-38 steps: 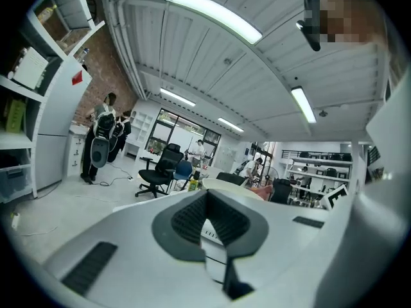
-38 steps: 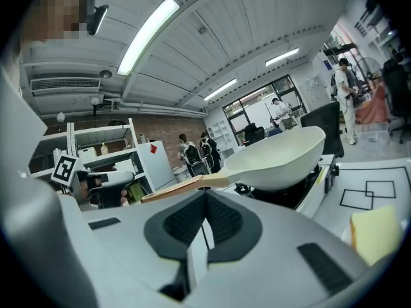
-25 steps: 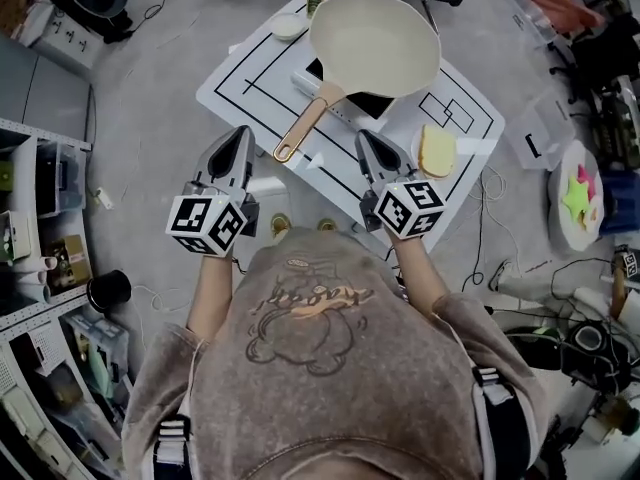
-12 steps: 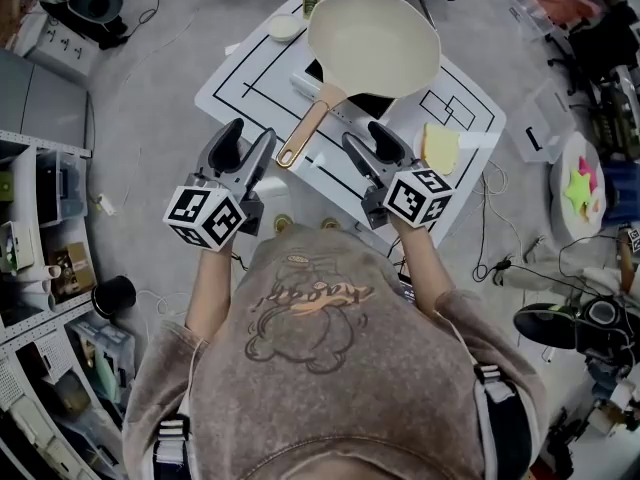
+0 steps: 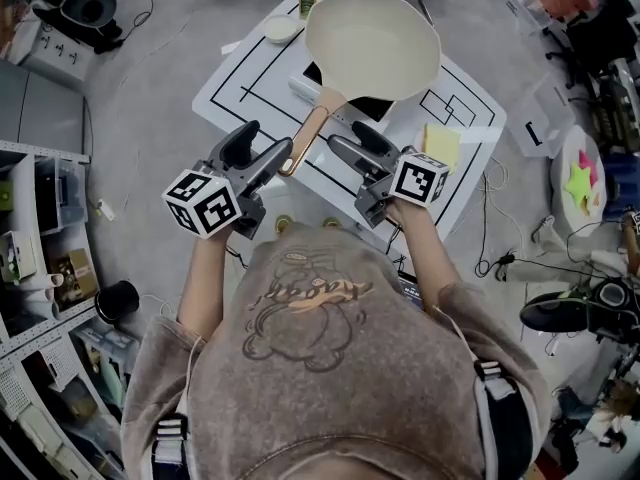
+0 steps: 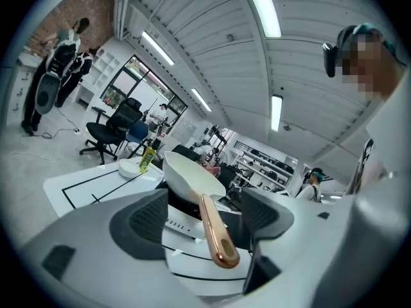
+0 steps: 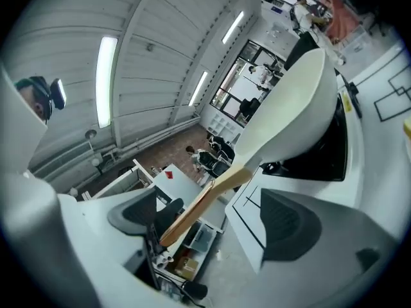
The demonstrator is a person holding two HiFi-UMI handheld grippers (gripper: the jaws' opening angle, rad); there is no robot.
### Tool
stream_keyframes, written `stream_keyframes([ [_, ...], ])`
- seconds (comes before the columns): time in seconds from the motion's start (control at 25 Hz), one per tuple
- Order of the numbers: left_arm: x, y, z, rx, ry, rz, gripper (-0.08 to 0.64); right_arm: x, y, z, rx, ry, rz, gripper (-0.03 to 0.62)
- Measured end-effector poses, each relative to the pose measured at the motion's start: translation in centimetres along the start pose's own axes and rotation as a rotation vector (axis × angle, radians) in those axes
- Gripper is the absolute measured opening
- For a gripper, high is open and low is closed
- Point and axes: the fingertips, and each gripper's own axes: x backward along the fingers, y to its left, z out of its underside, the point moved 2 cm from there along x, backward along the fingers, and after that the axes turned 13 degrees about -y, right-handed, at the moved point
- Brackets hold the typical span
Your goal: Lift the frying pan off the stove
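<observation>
- Frying pan, cream, round, smooth, sits on black stove at upper centre, atop white table w/ black lines; grey floor shows past table's edges.
- Long copper-toned handle juts past stove toward lower left; its end lies btwn left gripper pads, untouched.
- Right gripper, just right of handle, holds nothing.
- Both jaw pairs opening wide; 1 s earlier both were closed, lower in frame.

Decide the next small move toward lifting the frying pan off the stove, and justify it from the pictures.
Probably ease the left gripper forward along the handle, ready to close. Its jaws are opening, the handle's end lies between them untouched, and the frying pan sits on the stove. The right gripper, jaws also opening, holds nothing.
</observation>
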Motion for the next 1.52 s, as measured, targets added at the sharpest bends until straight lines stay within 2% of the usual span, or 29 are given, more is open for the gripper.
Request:
stream_keyframes([
  [0.2,-1.2,-0.1,2.1,0.052,0.103,0.063,0.348,-1.6,-0.8,0.1,-0.121,-0.014,-0.008,0.497],
  [0.44,-2.6,-0.2,4.4,0.14,0.197,0.116,0.348,-3.7,-1.1,0.0,-0.2,-0.018,-0.051,0.485],
  [0.56,-3.2,-0.2,5.3,0.204,0.23,0.143,0.343,-4.3,-2.3,0.3,-0.246,-0.013,-0.022,0.473],
  [0.8,-3.7,-0.8,6.2,0.317,0.296,0.222,0.252,-6.2,-2.1,0.4,-0.294,-0.001,-0.078,0.415],
  [1.12,-3.9,-0.9,6.8,0.451,0.307,0.24,0.187,-7.5,-2.7,0.9,-0.368,0.014,-0.078,0.312],
  [1.24,-4.0,-1.1,7.0,0.47,0.315,0.243,0.167,-7.9,-2.7,0.9,-0.391,0.019,-0.082,0.286],
  [1.52,-3.9,-1.0,7.3,0.493,0.362,0.224,0.153,-7.9,-2.8,1.1,-0.405,0.024,-0.058,0.273],
])
